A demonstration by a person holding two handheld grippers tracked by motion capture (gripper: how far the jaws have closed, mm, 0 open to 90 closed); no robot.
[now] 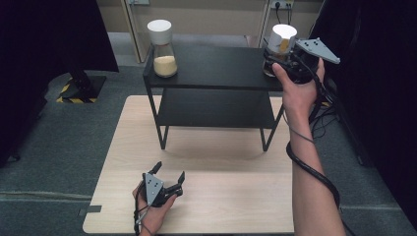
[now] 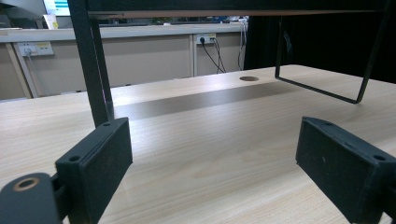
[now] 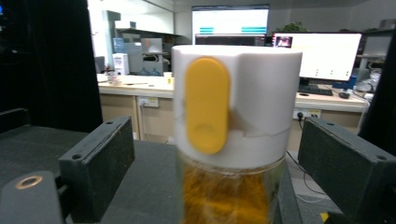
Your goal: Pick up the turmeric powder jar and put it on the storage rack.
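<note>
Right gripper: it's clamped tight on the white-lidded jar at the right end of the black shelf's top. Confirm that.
Not clamped. The right gripper view shows the right gripper with its jaws open, a gap on each side of the white-lidded jar. The jar does stand between them, at the right end of the black shelf top.

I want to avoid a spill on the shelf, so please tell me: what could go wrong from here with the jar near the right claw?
1. The jar stands close to the right end of the black shelf; a nudge from the right claw could push it off.
2. The jaws stand open on either side of the jar, close to its white lid; pulling back crookedly might catch and tip it.
3. The trailing cable hangs beside the shelf leg and could snag.
</note>
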